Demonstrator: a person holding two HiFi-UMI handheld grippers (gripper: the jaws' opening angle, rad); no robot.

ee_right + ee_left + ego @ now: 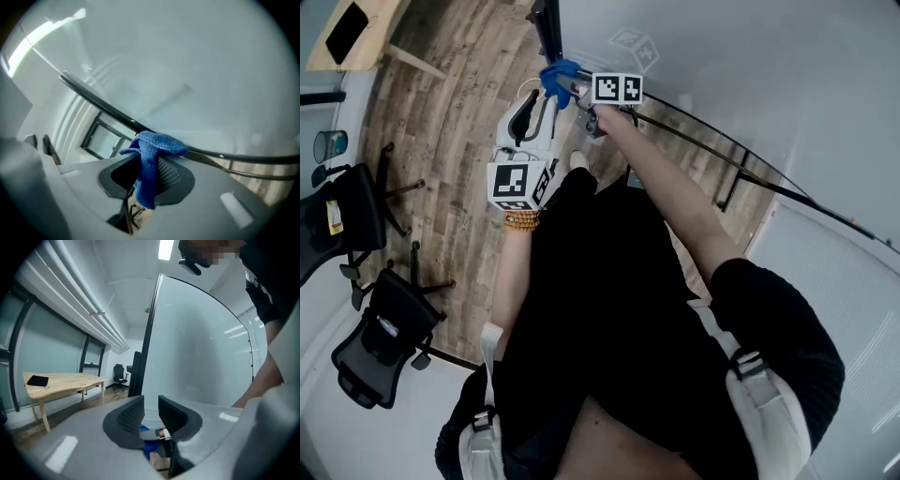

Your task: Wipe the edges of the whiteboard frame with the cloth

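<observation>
The whiteboard (750, 75) fills the upper right of the head view, and its dark frame edge (712, 141) slants down to the right. A blue cloth (557, 75) sits at the frame's corner with my right gripper (570, 86) shut on it. In the right gripper view the cloth (152, 154) hangs between the jaws of that gripper (147, 171) and presses on the black frame (93, 101). My left gripper (532, 101) is just below and left of the cloth. Its jaws (151, 411) stand a little apart with nothing between them, facing the board's side edge (149, 333).
Two black office chairs (375, 337) (342, 220) stand on the wood floor at the left. A light wooden desk (356, 37) (65, 380) is in the far corner. The board's black stand leg (731, 183) reaches down to the floor beside the person's arm.
</observation>
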